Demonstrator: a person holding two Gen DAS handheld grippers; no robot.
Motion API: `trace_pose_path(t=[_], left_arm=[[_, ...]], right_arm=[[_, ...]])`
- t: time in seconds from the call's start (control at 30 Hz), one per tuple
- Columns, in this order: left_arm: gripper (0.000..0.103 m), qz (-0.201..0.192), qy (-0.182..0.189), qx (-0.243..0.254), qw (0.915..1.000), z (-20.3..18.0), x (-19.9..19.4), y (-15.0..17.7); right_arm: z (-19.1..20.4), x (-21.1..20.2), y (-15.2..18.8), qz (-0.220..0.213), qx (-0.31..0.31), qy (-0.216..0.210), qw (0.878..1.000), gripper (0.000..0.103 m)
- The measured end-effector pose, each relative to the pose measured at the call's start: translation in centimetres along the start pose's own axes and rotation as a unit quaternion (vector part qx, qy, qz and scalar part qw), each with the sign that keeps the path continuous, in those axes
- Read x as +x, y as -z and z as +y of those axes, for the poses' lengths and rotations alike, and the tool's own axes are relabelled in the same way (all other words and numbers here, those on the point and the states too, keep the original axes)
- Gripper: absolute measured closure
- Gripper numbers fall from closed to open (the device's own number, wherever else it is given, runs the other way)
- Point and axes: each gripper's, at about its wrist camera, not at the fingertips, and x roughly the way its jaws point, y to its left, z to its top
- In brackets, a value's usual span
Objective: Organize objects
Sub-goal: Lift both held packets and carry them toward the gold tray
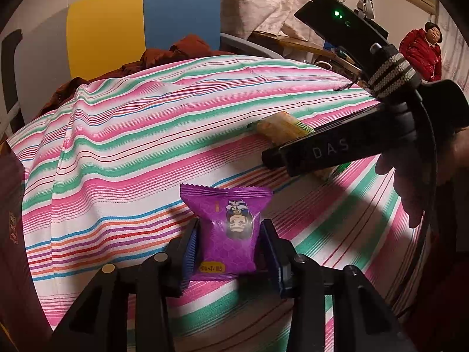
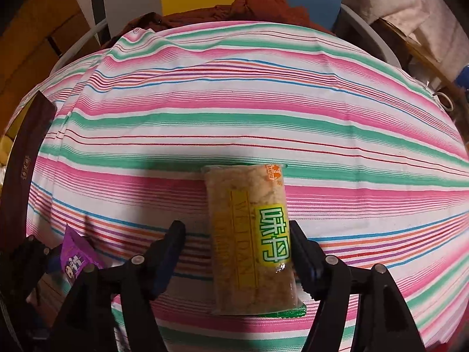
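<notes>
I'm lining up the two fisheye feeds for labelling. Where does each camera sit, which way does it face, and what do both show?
Left wrist: sits on the left gripper, looking forward along its fingers at the purple snack packet on the striped cloth; the right gripper and a hand show at right.
Right wrist: sits on the right gripper, looking at the yellow snack bar; the left gripper shows at lower left.
Shared: both packets, cloth, blue-and-yellow chair.

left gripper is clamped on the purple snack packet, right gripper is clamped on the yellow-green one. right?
Half right. The left gripper is shut on the purple snack packet. But the right wrist view shows the right gripper open: the yellow-green snack bar lies on the striped cloth between the jaws, with a clear gap at the left finger.
</notes>
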Motion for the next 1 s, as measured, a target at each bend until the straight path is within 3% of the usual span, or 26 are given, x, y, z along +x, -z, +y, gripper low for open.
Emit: trace_pose_path(t=[0.17, 0.23, 0.7, 1.0], left_arm=[[0.061, -0.003, 0.002, -0.001, 1.0, 0.1, -0.1, 0.1], [0.061, -0.004, 0.0, 0.001, 1.0, 0.0, -0.1, 0.1], [0.068, -0.004, -0.017, 0.008, 0.9998, -0.4, -0.2, 0.0], [0.069, -0.009, -0.011, 0.023, 0.9996, -1.7, -3.4, 0.5]], right_arm=[[0.7, -0.2, -0.1, -0.002, -0.017, 0.012, 1.0, 0.038], [1.3, -0.5, -0.2, -0.009, -0.028, 0.008, 1.0, 0.058], [2.7, 0.3, -0.4, -0.016, -0.05, 0.012, 0.999, 0.056], [3.3, 0.5, -0.2, -0.023, -0.061, 0.021, 0.998, 0.056]])
